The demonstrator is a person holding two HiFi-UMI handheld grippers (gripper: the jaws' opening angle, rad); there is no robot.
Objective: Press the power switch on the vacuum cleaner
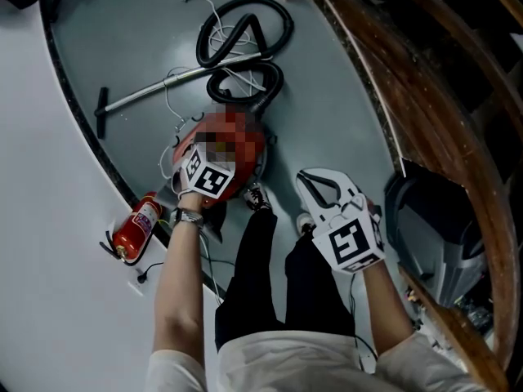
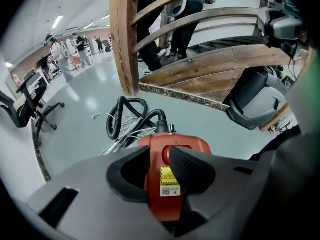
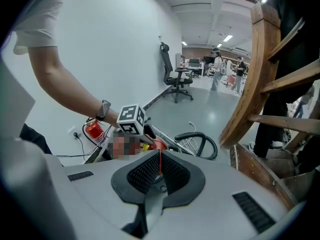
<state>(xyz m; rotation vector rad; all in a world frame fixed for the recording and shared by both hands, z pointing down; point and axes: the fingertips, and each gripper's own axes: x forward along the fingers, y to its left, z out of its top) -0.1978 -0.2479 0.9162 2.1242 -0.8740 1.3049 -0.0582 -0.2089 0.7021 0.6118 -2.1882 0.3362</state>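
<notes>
The red vacuum cleaner point(image 1: 245, 141) sits on the grey floor just ahead of the person's feet, partly under a mosaic patch. Its black hose point(image 1: 245, 47) and metal wand point(image 1: 163, 84) lie beyond it. My left gripper point(image 2: 160, 156) points steeply down over the vacuum's top point(image 2: 175, 144), jaws open. Between them show a red round button point(image 2: 164, 155) and a yellow label point(image 2: 168, 176); the right pad point(image 2: 192, 169) overlaps the button's edge. Contact cannot be told. My right gripper point(image 1: 306, 176) hangs to the right, shut and empty, away from the vacuum.
A red fire extinguisher point(image 1: 135, 229) lies by the white wall at left, with a cable beside it. Curved wooden stair rails point(image 1: 425, 96) run along the right, and a grey machine point(image 1: 433, 219) stands under them. An office chair point(image 2: 30, 109) stands farther back.
</notes>
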